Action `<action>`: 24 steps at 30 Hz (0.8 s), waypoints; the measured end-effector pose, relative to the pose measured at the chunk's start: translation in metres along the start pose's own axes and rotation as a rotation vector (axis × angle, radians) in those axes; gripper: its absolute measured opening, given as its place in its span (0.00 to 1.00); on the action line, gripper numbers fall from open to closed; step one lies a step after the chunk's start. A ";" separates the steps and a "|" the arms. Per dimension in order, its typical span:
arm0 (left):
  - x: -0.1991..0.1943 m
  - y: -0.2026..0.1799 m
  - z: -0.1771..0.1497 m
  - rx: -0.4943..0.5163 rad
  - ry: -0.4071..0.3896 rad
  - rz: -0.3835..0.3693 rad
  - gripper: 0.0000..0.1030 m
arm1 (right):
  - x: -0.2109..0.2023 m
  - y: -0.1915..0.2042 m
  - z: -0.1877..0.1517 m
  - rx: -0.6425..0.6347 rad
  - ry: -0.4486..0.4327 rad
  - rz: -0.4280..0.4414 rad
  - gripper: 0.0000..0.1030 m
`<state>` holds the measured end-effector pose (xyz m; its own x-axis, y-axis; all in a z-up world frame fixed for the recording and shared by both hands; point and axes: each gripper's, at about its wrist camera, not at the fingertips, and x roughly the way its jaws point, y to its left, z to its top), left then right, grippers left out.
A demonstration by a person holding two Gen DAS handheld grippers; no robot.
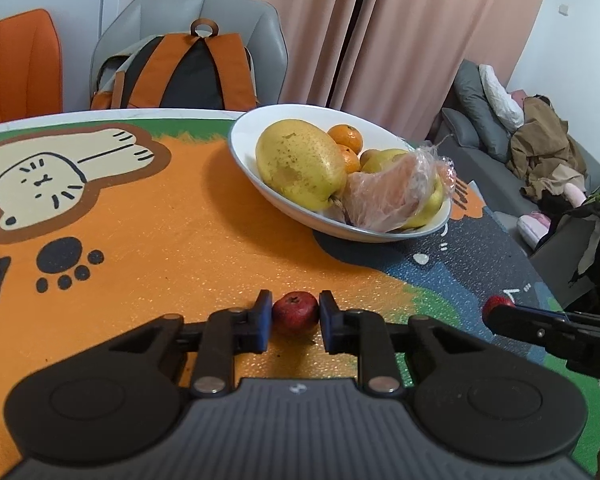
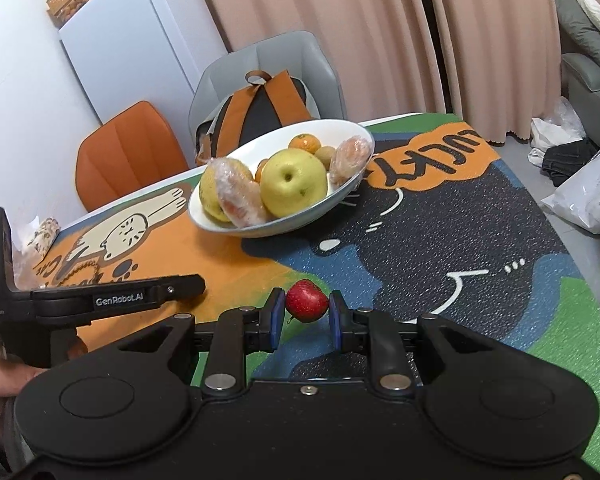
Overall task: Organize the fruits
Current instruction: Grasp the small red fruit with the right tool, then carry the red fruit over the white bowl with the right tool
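We pinch one small red fruit (image 1: pixel 295 313) in the left gripper (image 1: pixel 294 322) and another red fruit (image 2: pixel 307 301) in the right gripper (image 2: pixel 305 316), low over the table mat (image 1: pixel 172 240), for transfer into the white fruit bowl (image 1: pixel 244 136).

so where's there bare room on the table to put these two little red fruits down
Bare orange mat between the cat drawing and the white oval bowl; also the dark mat patch right of the bowl. The bowl itself is crowded.

An orange backpack (image 1: pixel 184 76) sits on a grey chair (image 1: pixel 236 12) before pink curtains (image 1: pixel 420 32).
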<state>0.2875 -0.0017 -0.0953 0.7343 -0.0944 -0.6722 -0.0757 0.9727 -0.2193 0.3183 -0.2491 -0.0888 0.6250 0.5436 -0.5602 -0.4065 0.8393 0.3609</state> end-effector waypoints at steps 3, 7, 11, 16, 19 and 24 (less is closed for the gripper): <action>-0.005 0.000 0.002 0.001 -0.021 -0.001 0.22 | 0.000 -0.002 0.003 0.010 -0.006 0.003 0.21; -0.012 -0.001 0.007 0.001 -0.039 -0.002 0.22 | 0.000 -0.004 0.009 0.013 -0.014 0.008 0.21; -0.017 -0.001 0.014 -0.001 -0.053 -0.001 0.22 | 0.000 -0.005 0.018 0.015 -0.028 0.004 0.21; -0.021 -0.003 0.025 0.001 -0.074 0.000 0.22 | 0.000 -0.005 0.035 0.007 -0.051 -0.001 0.21; -0.023 -0.003 0.031 0.002 -0.085 0.002 0.22 | 0.001 -0.005 0.046 0.004 -0.063 0.000 0.21; -0.023 -0.003 0.045 0.004 -0.099 0.003 0.22 | 0.005 -0.003 0.065 0.011 -0.083 0.012 0.21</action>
<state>0.3015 0.0070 -0.0473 0.7970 -0.0706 -0.5998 -0.0750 0.9739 -0.2143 0.3659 -0.2488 -0.0435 0.6737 0.5513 -0.4922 -0.4070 0.8327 0.3756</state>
